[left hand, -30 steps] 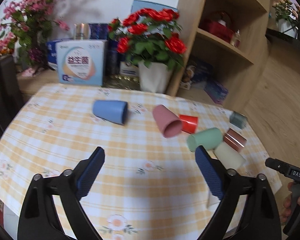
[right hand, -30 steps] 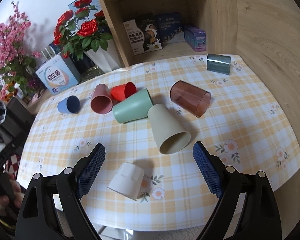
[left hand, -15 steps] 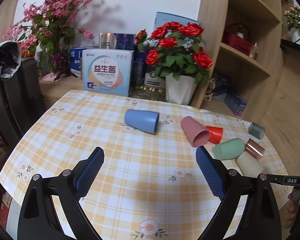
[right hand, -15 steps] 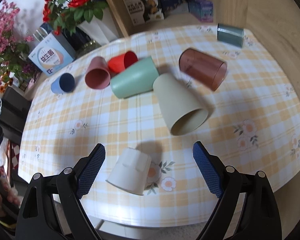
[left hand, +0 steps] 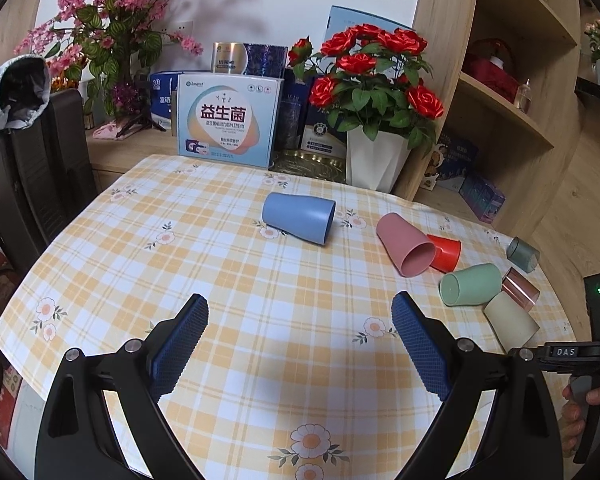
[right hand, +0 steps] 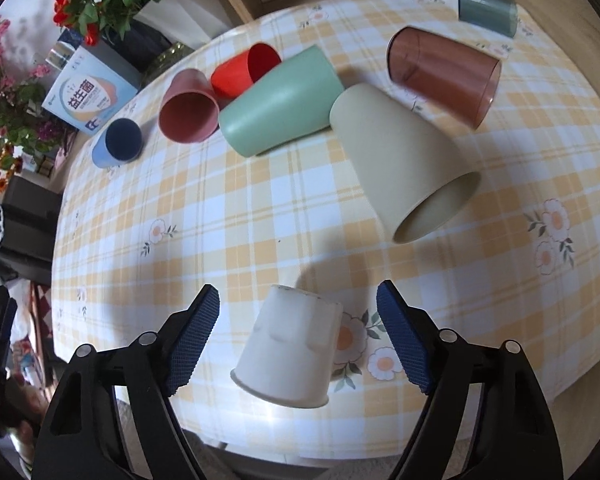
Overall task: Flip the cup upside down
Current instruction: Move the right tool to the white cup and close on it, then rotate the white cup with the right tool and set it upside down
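Observation:
Several cups lie on their sides on the checked tablecloth. A white cup (right hand: 288,352) lies near the table's front edge, its base pointing away, between the open fingers of my right gripper (right hand: 298,308), which does not touch it. Beyond it lie a beige cup (right hand: 404,156), a green cup (right hand: 280,100), a brown clear cup (right hand: 444,72), a pink cup (right hand: 188,108), a red cup (right hand: 244,68), a blue cup (right hand: 116,144) and a grey-green cup (right hand: 486,8). My left gripper (left hand: 300,308) is open and empty, well short of the blue cup (left hand: 298,217).
A white pot of red roses (left hand: 376,160) and a printed box (left hand: 228,120) stand behind the table. A wooden shelf unit (left hand: 500,92) rises at the back right. A dark chair (left hand: 32,176) stands at the left. The table edge (right hand: 500,392) runs just under my right gripper.
My right gripper has moved down and forward, so the white cup now sits between its fingers. My left gripper has drawn back and turned left, showing more of the table.

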Demonstrator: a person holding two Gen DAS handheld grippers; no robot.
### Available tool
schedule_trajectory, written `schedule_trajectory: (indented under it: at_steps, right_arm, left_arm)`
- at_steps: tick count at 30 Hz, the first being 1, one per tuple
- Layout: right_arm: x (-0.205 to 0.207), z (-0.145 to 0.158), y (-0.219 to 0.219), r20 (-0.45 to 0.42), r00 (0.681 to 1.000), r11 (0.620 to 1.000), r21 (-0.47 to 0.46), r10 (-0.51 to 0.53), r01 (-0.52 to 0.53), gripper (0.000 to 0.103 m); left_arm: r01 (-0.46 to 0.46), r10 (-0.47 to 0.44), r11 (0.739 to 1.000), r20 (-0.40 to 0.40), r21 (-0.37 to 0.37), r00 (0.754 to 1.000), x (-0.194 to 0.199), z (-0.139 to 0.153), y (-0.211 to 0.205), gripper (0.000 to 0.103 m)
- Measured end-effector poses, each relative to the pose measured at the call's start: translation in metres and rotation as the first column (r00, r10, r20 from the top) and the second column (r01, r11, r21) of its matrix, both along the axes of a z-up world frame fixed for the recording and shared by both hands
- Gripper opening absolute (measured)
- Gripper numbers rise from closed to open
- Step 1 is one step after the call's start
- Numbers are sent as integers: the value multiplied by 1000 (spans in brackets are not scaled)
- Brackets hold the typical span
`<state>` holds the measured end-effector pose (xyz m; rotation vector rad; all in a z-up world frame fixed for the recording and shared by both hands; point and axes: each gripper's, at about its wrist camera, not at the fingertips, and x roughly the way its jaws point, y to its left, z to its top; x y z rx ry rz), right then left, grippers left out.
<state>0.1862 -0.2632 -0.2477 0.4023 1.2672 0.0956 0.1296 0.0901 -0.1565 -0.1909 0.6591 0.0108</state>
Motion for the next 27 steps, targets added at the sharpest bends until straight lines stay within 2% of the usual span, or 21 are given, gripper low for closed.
schedule_trajectory:
  at_steps: [4, 8, 15, 21, 27]
  right_arm:
    - [3, -10, 0, -40, 999, 1000, 4, -20, 21, 66]
    - [5, -22, -3, -86, 995, 998, 46, -47, 52, 61]
    - [4, -35, -7, -130, 988, 989, 108, -88, 102, 58]
    - [2, -37, -12, -127, 987, 983, 137, -103, 121, 52]
    - [-7, -28, -14, -73, 993, 984, 144, -93, 102, 52]
  left_arm:
    - [8, -8, 1000, -15, 3, 1000, 0, -5, -2, 91]
    - [11, -11, 1000, -30, 3, 999, 1, -9, -3, 91]
    - [19, -19, 1000, -50, 6, 999, 1, -15, -10, 91]
    - [27, -27, 1000, -59, 6, 998, 0, -17, -14, 91]
    - [33, -34, 999, -76, -6, 997, -2, -20, -18, 91]
